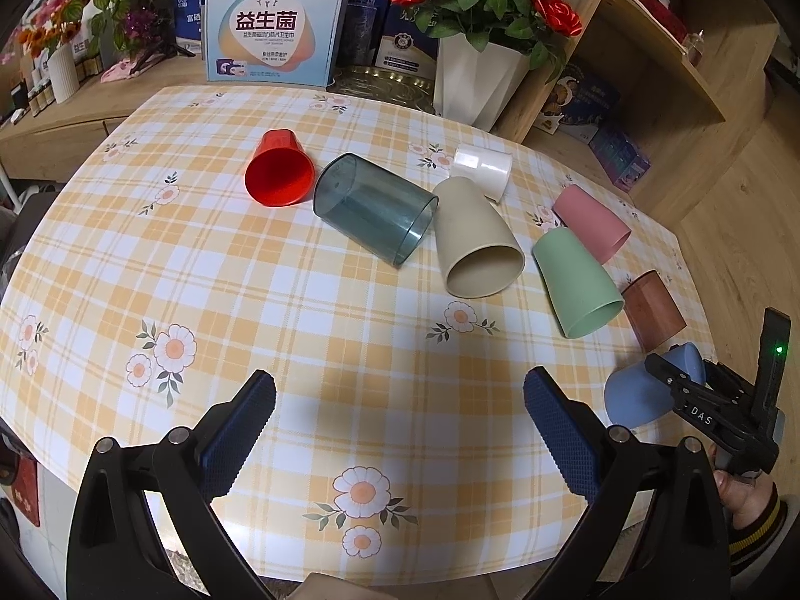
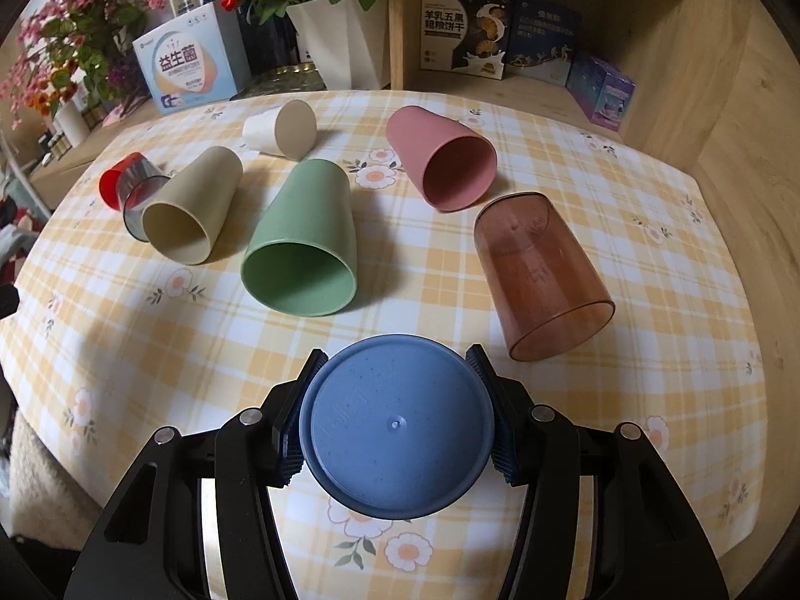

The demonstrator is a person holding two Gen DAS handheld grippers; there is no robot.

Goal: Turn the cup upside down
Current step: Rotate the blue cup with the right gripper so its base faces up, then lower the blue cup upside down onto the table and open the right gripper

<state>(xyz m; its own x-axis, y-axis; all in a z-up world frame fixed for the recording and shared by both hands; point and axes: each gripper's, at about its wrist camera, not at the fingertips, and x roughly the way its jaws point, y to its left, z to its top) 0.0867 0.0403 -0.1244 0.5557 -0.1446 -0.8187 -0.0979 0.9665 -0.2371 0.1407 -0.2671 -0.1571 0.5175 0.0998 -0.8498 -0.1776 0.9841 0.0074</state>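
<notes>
Right wrist view, lower centre: my right gripper [image 2: 395, 422] clamps the blue cup [image 2: 395, 430] across its sides, base facing the lens. I should rotate until the rim points down, then lower it squarely onto the plaid tablecloth [image 2: 650, 375], clear of the brown translucent cup [image 2: 540, 275] just beside. Its rim is hidden behind the base. My left gripper [image 1: 400, 400] holds nothing, fingers wide.

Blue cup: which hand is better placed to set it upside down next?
Right. The right gripper already clamps the blue cup, base toward its camera. The left gripper hangs open and empty above the tablecloth.
</notes>
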